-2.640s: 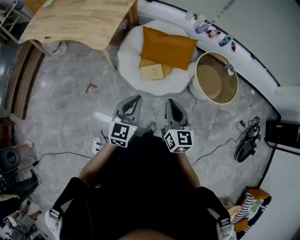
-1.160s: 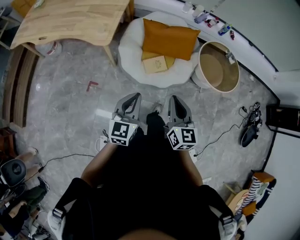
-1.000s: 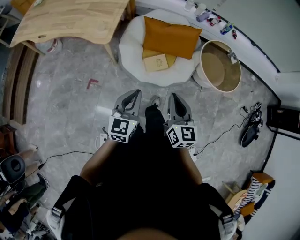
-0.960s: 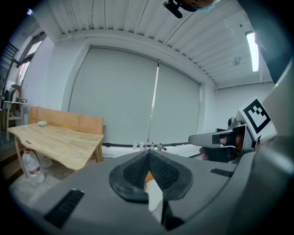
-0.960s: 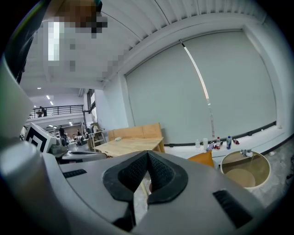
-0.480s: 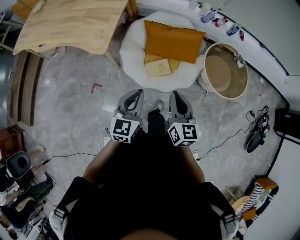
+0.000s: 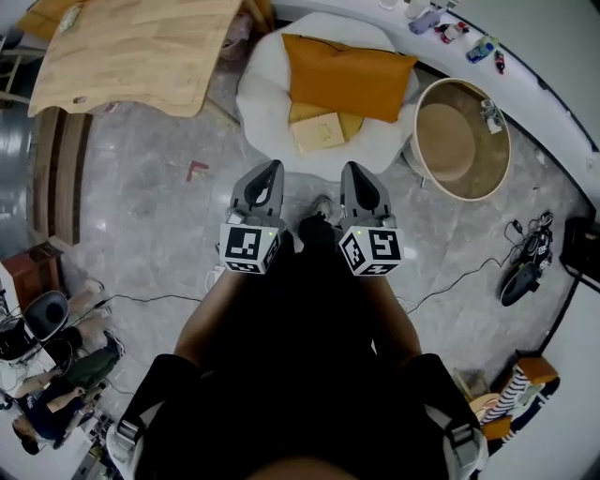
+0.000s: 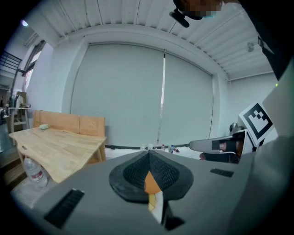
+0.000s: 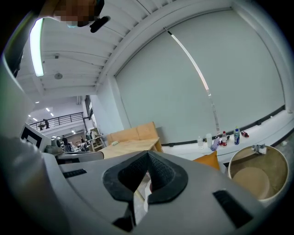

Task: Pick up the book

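The book (image 7: 319, 131) is a thin tan volume lying flat on a white beanbag (image 7: 267, 89), just in front of an orange cushion (image 7: 349, 75). In the head view both grippers are held side by side over the grey floor, short of the beanbag's near edge. My left gripper (image 7: 272, 171) points at the beanbag's left front, jaws together and empty. My right gripper (image 7: 356, 172) points toward the book's right side, also shut with nothing in it. A sliver of the orange cushion (image 8: 151, 182) shows between the left gripper's (image 8: 148, 153) jaws. The right gripper (image 9: 148, 154) is shut too.
A wooden table (image 7: 131, 47) stands at the far left and a round tan tub (image 7: 464, 141) to the right of the beanbag. Small bottles (image 7: 450, 23) line the curved white ledge. Cables and a black device (image 7: 520, 281) lie on the floor at right. People (image 7: 56, 375) sit at the lower left.
Both grippers have moved forward together toward the beanbag, which now lies closer to their tips. Their jaws stayed together throughout.
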Motion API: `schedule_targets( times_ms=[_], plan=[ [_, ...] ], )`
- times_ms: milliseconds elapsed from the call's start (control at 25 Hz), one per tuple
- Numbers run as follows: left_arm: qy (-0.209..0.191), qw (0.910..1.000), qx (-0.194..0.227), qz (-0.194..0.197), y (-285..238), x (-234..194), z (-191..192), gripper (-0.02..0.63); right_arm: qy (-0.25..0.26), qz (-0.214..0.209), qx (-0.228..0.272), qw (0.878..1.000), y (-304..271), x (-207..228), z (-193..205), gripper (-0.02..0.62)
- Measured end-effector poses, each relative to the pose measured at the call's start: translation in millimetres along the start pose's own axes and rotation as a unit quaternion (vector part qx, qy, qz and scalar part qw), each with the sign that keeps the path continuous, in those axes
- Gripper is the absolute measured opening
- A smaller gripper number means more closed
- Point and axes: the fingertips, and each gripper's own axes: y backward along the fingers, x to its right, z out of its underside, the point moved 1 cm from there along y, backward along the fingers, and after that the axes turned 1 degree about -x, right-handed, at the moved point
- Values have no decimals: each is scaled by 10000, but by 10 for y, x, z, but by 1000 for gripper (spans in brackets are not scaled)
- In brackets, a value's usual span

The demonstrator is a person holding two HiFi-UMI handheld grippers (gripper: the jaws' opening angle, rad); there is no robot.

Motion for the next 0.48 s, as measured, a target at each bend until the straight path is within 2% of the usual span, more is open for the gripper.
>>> schedule_targets(
  times_ms=[240,480],
  plan=[
    [62,9998,-196,-56,-316,-149,63,6,-260,71,-123,9996,-341,236,52,3],
    [155,9989,-425,158,-693,-381,256,6,-425,384,-282,9980,-844,462,301,3]
  ],
)
